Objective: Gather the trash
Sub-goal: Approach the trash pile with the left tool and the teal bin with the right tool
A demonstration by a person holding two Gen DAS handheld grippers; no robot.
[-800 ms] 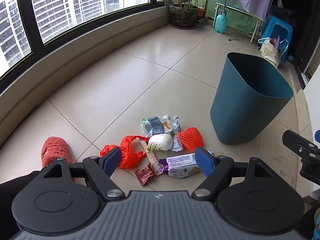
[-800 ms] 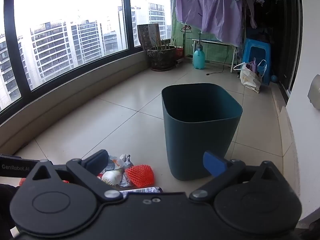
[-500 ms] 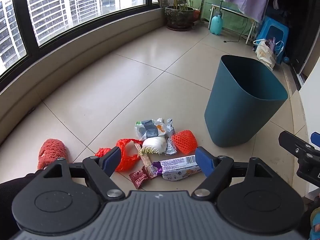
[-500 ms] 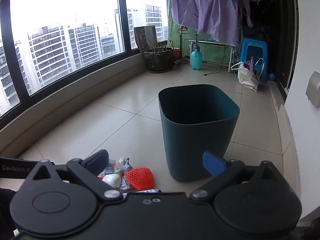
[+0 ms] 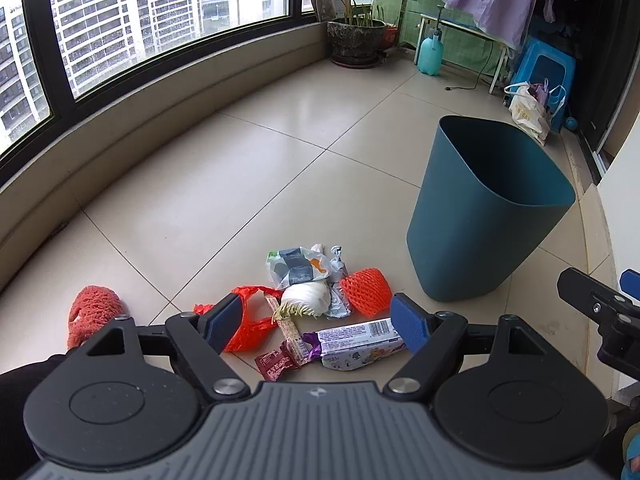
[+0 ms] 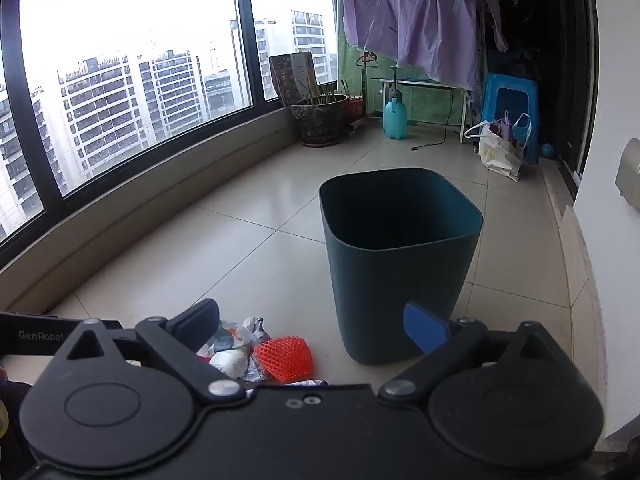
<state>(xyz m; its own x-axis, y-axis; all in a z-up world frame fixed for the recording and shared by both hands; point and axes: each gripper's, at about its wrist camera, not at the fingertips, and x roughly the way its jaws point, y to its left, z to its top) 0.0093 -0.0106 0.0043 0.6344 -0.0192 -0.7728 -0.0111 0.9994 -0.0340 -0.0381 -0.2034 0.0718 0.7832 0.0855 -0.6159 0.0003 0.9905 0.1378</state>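
The left tongs (image 5: 320, 320) hang spread wide above the tiled floor (image 5: 224, 184), nothing between their blue pads (image 5: 408, 322). The right tongs (image 6: 316, 326) are likewise wide apart and hold nothing; they face the dark teal bin (image 6: 400, 264).

The bin (image 5: 480, 216) stands upright and open-topped on the floor, and the trash lies in a small cluster just to its left in the left wrist view, near but not touching its base. Closest to the bin is an orange foam fruit net (image 5: 366, 291). Beside that net, farther from the bin, sit a white crumpled bag (image 5: 306, 300) and a silvery wrapper (image 5: 338, 300), with a grey-and-white printed packet (image 5: 296, 266) just behind them. A purple-and-white snack wrapper (image 5: 356, 344) lies in front of the net, between the left tongs' pads as seen by that camera. A dark red wrapper (image 5: 276, 362) and a thin pale strip (image 5: 290, 330) lie beside it, and a red plastic bag (image 5: 252, 320) lies farther still from the bin, partly hidden by the left pad. Well apart from the bin, beyond the whole cluster, a fuzzy coral slipper (image 5: 92, 308) rests on the floor.

Far behind the bin stand a potted plant (image 5: 354, 36), a teal spray bottle (image 5: 430, 50) and a blue stool (image 5: 546, 66).
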